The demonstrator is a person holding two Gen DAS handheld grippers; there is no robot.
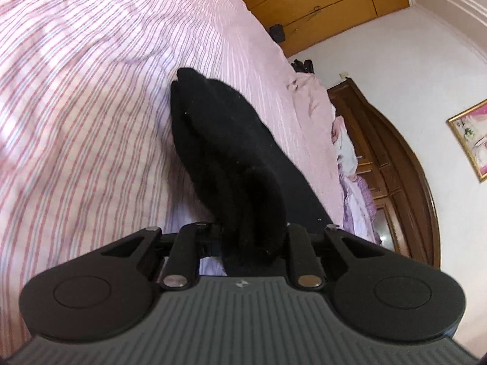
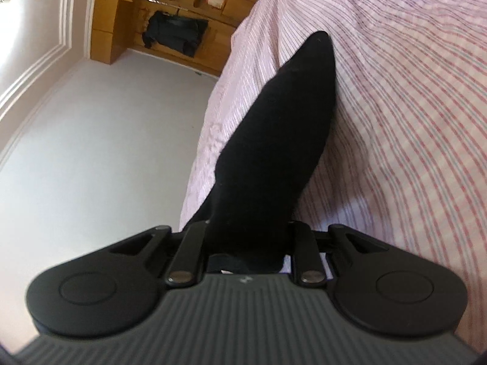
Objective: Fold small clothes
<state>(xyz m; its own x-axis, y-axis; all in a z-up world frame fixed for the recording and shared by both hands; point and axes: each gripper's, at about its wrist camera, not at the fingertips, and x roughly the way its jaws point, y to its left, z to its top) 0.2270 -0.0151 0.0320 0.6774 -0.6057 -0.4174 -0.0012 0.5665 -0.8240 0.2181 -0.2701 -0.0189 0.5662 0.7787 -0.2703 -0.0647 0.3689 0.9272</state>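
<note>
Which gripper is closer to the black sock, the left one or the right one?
Neither; both hold it. The left gripper is shut on the black sock above the striped bed; the right gripper is shut on it too.

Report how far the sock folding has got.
Done: nothing looks folded yet. In hand: the left gripper and right gripper each hold black sock fabric above the striped bed sheet. One sock or two, unclear. Left: folding and laying it down.
</note>
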